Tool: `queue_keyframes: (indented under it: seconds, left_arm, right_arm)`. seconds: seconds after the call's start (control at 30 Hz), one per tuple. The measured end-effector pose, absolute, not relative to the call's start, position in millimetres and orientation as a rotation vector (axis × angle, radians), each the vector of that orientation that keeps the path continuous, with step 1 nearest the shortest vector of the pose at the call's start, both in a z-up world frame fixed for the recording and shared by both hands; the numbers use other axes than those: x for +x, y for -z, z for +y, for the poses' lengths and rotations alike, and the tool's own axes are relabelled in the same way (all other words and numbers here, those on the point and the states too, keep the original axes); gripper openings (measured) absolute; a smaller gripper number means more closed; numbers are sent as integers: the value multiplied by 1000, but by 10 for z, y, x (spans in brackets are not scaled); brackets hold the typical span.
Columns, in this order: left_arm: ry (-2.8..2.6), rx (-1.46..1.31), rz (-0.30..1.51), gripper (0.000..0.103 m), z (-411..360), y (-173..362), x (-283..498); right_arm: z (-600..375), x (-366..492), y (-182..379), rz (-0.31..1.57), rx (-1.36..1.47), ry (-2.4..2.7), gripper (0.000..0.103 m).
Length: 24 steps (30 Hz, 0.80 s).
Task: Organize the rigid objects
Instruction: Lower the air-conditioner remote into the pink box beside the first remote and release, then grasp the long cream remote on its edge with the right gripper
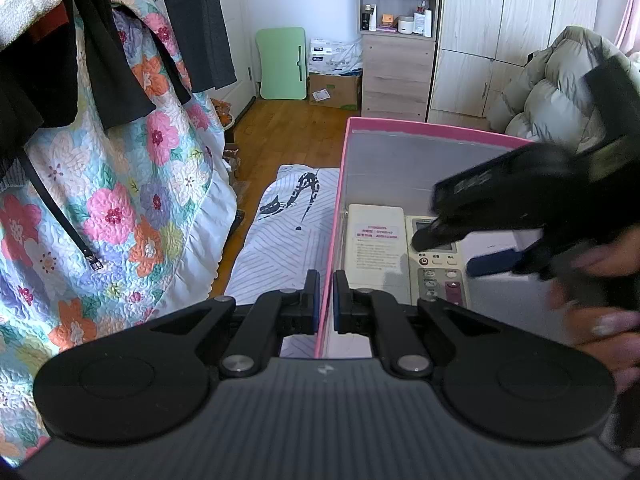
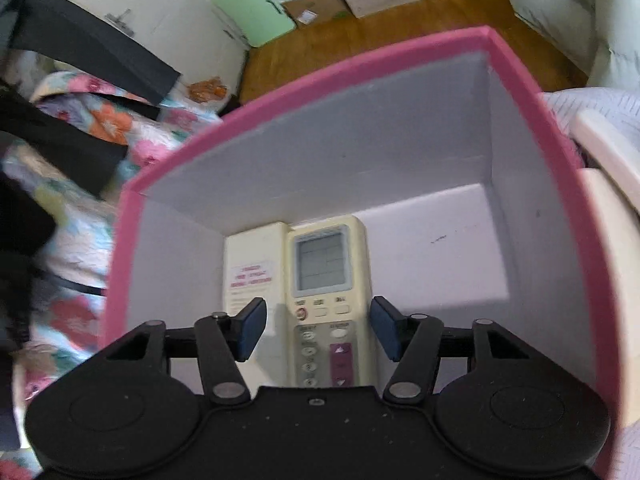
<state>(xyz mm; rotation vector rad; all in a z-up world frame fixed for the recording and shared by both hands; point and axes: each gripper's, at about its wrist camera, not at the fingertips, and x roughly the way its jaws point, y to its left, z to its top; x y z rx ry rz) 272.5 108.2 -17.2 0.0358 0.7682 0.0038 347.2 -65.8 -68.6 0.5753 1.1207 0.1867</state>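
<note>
Left wrist view.
- Left gripper (image 1: 326,300): jaws drawn in narrow, clamped on the near left wall of the pink box (image 1: 335,216), one blue pad outside the wall, one inside.
- Pink box: grey inside, standing on a white striped bedsheet (image 1: 280,248).
- Contents, on the box floor against the left wall: a cream remote lying back-up (image 1: 374,240) with a pink-lettered label, and just beside it on the right a cream air-conditioner remote (image 1: 438,276), face-up, buttons showing.
- Right gripper (image 1: 460,250): blurred, reaching into the box from the right, above the air-conditioner remote; its blue-padded fingers (image 1: 494,260) stand apart. A person's hand (image 1: 600,304) grips it at the right edge.
- Surroundings: floral quilt (image 1: 120,200) and dark garments (image 1: 100,60) at left, wooden floor (image 1: 288,132), shelf unit (image 1: 398,36), padded grey coat (image 1: 560,88).

Right wrist view.
- Right gripper (image 2: 318,328): jaws wide, pads clear of everything, one on each side of the air-conditioner remote (image 2: 328,300) below; nothing held.
- Air-conditioner remote: flat on the box floor, screen away from the camera, touching the label-bearing remote (image 2: 252,272) at its left.
- Pink box (image 2: 360,64): rest of the floor bare grey.
- Outside: floral quilt (image 2: 80,128), green board (image 2: 252,8) by the wall.
</note>
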Motion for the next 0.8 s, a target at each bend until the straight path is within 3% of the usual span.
queue_keyframes:
  seconds: [0.4,0.6,0.8]
  left_arm:
    - [-6,44,766,6,1084,176,2715]
    - [-11,58,767,6,1062,179,2721]
    - [-13,56,767,6,1057,181,2723]
  right_arm:
    - [-1131,2461,-451,843,236,-333,68]
    - [-1540,2083,-539,748,187,-324,68]
    - [-2048,1747,-257,746,217,-268,68]
